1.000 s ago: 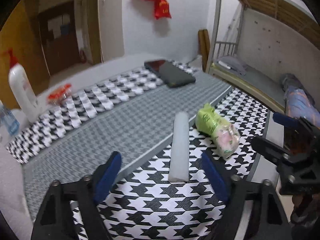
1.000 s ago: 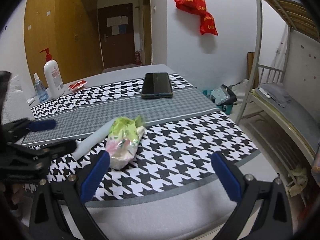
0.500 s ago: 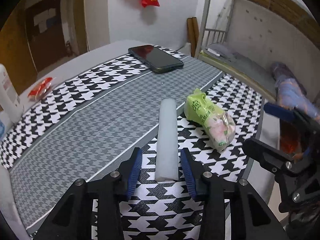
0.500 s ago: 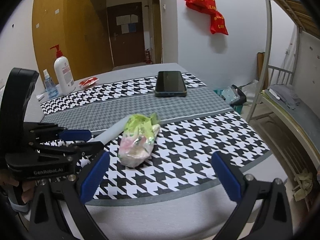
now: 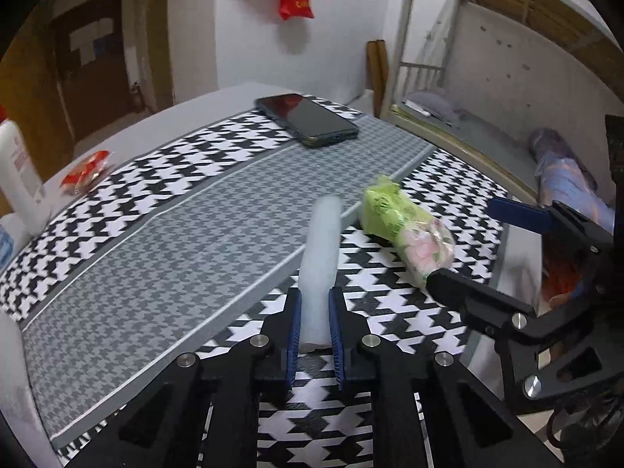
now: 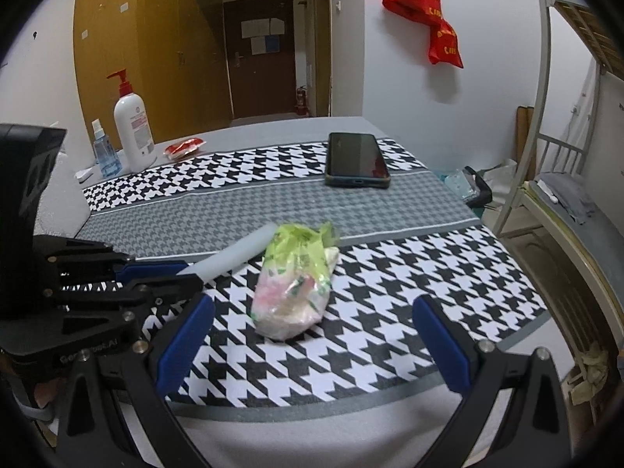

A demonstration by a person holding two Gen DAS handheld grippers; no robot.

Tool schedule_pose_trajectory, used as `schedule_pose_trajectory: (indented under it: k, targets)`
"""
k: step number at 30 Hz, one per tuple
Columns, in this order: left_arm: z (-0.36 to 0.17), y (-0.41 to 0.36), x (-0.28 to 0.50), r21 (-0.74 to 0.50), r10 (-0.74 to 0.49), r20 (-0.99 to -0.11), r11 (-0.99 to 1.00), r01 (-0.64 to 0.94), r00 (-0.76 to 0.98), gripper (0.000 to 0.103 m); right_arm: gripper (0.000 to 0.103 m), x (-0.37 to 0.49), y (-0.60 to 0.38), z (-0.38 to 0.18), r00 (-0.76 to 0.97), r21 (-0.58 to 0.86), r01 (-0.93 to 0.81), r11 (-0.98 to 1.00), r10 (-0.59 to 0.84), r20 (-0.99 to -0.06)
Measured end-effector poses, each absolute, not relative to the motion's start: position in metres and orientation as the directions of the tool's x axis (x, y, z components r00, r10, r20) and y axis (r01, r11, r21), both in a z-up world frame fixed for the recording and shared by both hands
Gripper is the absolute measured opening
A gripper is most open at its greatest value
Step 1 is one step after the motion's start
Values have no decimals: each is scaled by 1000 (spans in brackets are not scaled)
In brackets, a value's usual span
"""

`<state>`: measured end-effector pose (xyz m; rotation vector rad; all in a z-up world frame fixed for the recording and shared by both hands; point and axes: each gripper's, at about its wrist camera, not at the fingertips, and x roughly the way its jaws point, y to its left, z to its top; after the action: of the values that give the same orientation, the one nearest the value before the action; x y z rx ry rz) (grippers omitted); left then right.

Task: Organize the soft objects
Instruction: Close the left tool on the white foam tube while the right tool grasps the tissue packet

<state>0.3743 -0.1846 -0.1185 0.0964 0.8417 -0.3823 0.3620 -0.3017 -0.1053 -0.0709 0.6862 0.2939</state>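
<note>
A white foam stick (image 5: pixel 321 257) lies on the houndstooth cloth (image 5: pixel 175 241). My left gripper (image 5: pixel 314 304) is closing on its near end, and both blue pads press its sides. In the right wrist view the same foam stick (image 6: pixel 238 253) runs from the left gripper (image 6: pixel 183 269) toward a green and pink plastic-wrapped soft pack (image 6: pixel 296 280). That soft pack (image 5: pixel 405 230) lies just right of the stick. My right gripper (image 6: pixel 312 335) stands open just short of the pack, with nothing between its fingers.
A dark phone (image 6: pixel 357 160) lies at the far side of the cloth. A white pump bottle (image 6: pixel 132 124), a small blue spray bottle (image 6: pixel 103 152) and a red packet (image 6: pixel 183 147) stand at the far left. A bunk bed frame (image 6: pixel 546 117) rises right of the table.
My left gripper's jaws have come together from wide apart onto the near end of the foam stick. The right gripper has edged closer to the soft pack and stays open.
</note>
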Motion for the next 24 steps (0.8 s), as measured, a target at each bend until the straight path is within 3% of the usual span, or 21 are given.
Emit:
schedule_pose_trajectory:
  k: [13, 24]
  targets:
    - [-110, -166, 368, -56, -244, -711, 955, 292, 660, 14, 102, 378, -294, -115, 708, 60, -291, 955, 257, -658]
    - [-113, -162, 370, -64, -228, -727, 962, 267, 648, 14, 55, 384, -289, -124, 685, 44, -282, 958, 234, -690]
